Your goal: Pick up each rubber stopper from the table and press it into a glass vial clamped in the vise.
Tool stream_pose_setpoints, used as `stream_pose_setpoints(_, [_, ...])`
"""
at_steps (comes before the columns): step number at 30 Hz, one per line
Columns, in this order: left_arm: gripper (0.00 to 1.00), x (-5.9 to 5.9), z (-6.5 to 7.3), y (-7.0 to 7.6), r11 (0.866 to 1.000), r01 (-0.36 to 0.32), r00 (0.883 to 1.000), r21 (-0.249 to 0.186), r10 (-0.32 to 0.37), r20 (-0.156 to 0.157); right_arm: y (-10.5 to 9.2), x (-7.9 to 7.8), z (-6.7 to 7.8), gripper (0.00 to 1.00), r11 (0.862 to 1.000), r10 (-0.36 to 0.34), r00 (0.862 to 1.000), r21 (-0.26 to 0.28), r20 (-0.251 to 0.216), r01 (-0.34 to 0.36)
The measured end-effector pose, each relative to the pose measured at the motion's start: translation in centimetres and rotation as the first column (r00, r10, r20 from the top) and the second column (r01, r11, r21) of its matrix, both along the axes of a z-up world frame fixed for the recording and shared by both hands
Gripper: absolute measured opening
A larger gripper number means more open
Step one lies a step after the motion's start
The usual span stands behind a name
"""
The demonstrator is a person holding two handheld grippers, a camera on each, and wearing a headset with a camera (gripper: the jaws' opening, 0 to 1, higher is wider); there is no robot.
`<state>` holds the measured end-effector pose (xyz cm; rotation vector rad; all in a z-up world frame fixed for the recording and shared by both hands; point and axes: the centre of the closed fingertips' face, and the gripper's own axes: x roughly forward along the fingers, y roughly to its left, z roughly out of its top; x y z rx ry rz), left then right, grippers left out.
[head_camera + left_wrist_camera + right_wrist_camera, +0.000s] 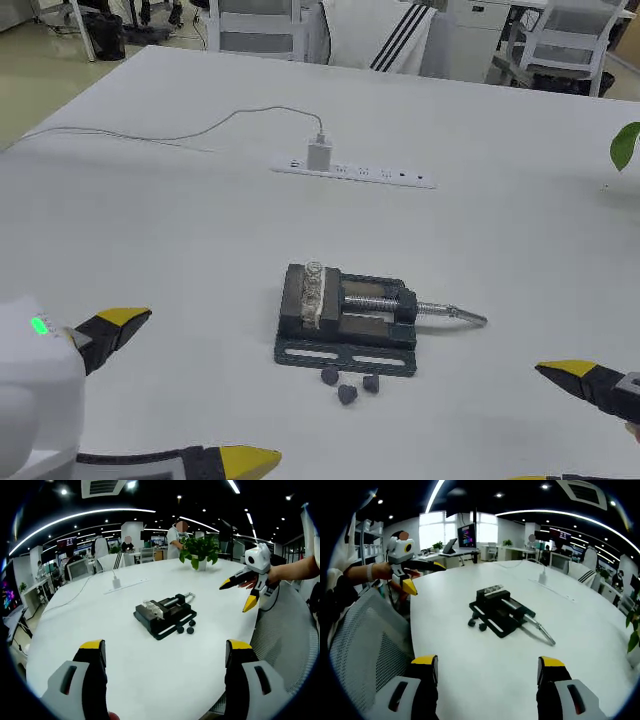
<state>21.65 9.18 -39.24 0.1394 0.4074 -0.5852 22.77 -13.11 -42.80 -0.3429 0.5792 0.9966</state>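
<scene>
We hold left gripper (165,649) and right gripper (488,662) spread wide and empty, while three rubber stoppers (347,394), which we judge light, soft and best pinched across their sides, lie just beside the vise (350,335) clamping fragile glass vials (314,290)

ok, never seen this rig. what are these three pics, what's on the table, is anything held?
No robot: a person holds a two-finger gripper in each hand. The head view comes from a headset, looking down at the white table. The other two come from cameras on the left gripper and right gripper, looking along their yellow-tipped fingers. On the table: a vise clamping glass vials, three rubber stoppers loose beside its base, and a power strip. Both grippers are open and hold nothing.
</scene>
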Motion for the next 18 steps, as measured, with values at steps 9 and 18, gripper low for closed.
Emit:
stream_pose_setpoints(9, [0.99, -0.04, -0.1, -0.06, 1.0, 0.004, 1.0, 0.005, -0.004, 0.003, 0.36, 0.81, -0.49, 0.78, 0.999, 0.039, 0.999, -0.013, -0.007, -0.039])
stream_pose_setpoints(18, [0.99, -0.23, -0.59, 0.21, 1.0, -0.001, 1.0, -0.004, 0.0, -0.013, 0.71, 1.04, -0.62, 0.77, 0.998, 0.056, 0.998, -0.021, 0.0, -0.056])
